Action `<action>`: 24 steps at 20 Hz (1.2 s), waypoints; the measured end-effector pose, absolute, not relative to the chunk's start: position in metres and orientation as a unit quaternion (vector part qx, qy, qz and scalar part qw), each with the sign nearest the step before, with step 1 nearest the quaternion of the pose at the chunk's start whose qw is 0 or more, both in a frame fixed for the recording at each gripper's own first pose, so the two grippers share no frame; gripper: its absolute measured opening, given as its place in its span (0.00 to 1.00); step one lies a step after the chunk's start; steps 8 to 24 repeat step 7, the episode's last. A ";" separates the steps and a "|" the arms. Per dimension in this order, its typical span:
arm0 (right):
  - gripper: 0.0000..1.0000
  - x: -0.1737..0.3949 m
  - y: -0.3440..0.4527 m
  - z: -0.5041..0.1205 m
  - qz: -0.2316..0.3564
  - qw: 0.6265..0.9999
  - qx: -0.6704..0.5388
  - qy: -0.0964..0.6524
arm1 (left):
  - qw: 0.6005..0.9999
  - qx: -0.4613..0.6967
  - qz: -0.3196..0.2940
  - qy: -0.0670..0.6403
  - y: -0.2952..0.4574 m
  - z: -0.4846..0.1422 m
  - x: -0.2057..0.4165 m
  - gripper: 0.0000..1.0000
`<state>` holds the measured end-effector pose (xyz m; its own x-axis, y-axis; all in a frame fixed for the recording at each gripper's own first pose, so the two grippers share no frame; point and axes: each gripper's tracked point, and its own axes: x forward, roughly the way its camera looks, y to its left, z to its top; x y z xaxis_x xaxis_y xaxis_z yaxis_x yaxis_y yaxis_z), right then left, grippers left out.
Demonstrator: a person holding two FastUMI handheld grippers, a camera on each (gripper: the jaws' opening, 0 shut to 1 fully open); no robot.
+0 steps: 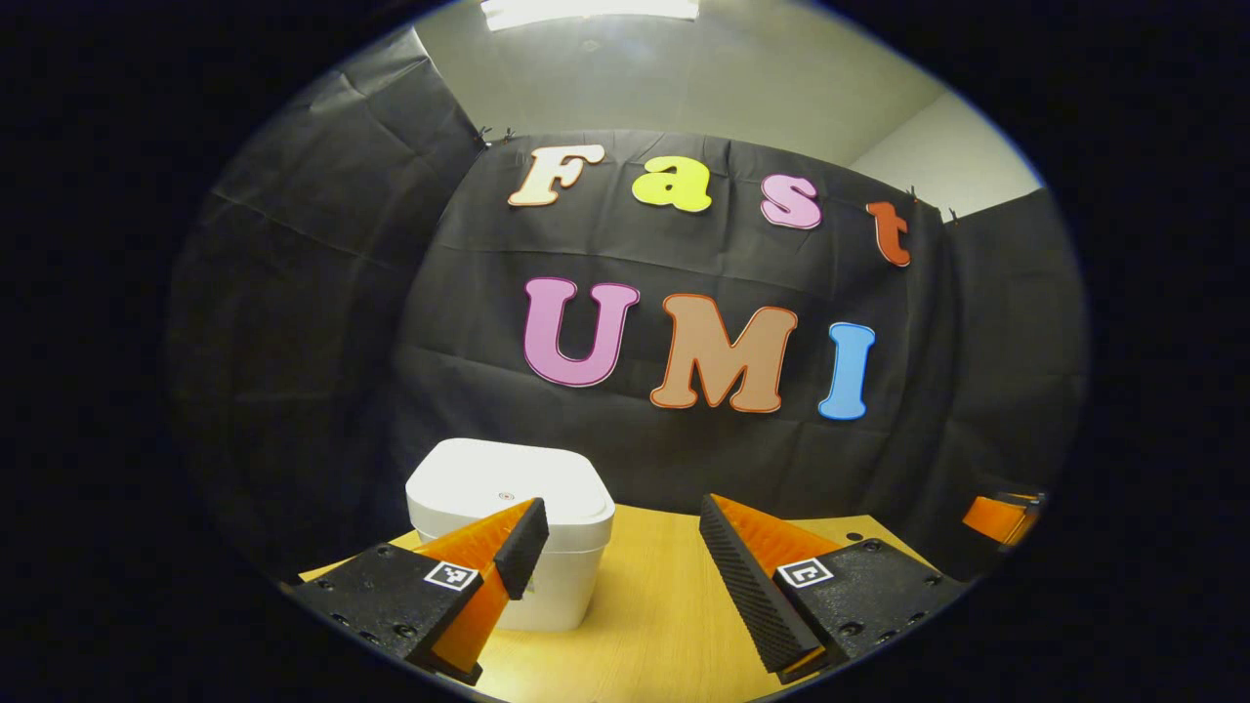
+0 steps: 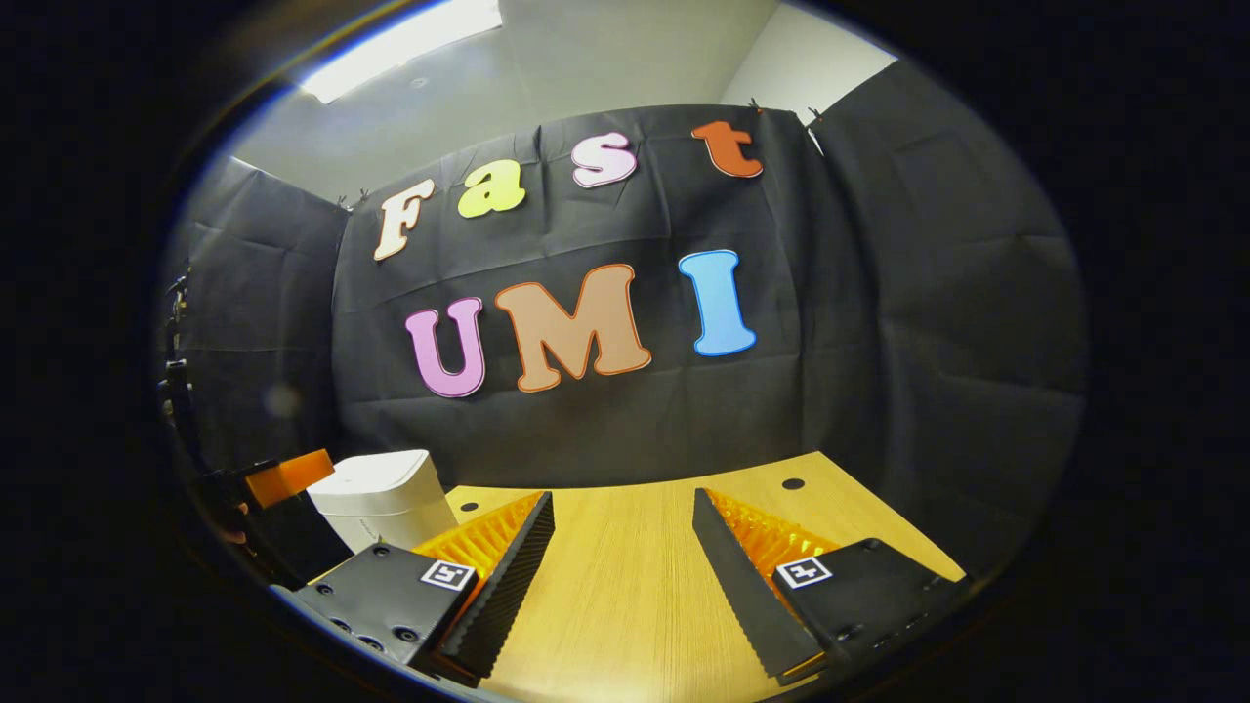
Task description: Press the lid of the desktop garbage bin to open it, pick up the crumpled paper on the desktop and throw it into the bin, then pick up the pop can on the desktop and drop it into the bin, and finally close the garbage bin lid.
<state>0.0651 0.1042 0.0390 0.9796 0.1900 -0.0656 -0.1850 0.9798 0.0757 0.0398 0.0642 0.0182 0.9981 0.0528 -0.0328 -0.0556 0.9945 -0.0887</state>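
In the left gripper view, the bin (image 1: pixel 510 527) is seen at the left of the table (image 1: pixel 664 605), white, with its lid (image 1: pixel 503 485) down and flat. The left gripper (image 1: pixel 625 547) is held just above the table near the bin, its fingers spread wide with nothing between them; its left finger (image 1: pixel 522 547) overlaps the bin's front in the picture, though contact cannot be judged. Farther right, at the edge of that view, part of the right gripper (image 1: pixel 1001 516) is caught.

In the right gripper view, the left gripper (image 2: pixel 288 475) is glimpsed at the far left, close by the bin (image 2: pixel 381 508), which stands at the left end of the table (image 2: pixel 625 586). The right gripper (image 2: pixel 625 542) is held low over bare wood, well apart from the bin, its fingers likewise parted and empty. The paper and the can cannot be located from these frames.

The first step is judged to be in hand: the lid has not yet been pressed. For the next move, the left gripper would need to be raised over the lid and brought down on its top, firmly enough for the catch to be released, while the bin is kept from sliding on the smooth table.
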 end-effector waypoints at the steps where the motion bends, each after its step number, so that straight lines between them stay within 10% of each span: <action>1: 0.96 0.066 0.105 0.039 0.095 0.994 0.037 0.036 | 0.999 -0.042 0.026 0.015 0.063 0.019 0.040 0.95; 24: 0.96 0.070 0.101 0.039 0.088 0.995 0.039 0.035 | 1.000 -0.019 0.019 0.002 0.062 0.027 0.043 0.95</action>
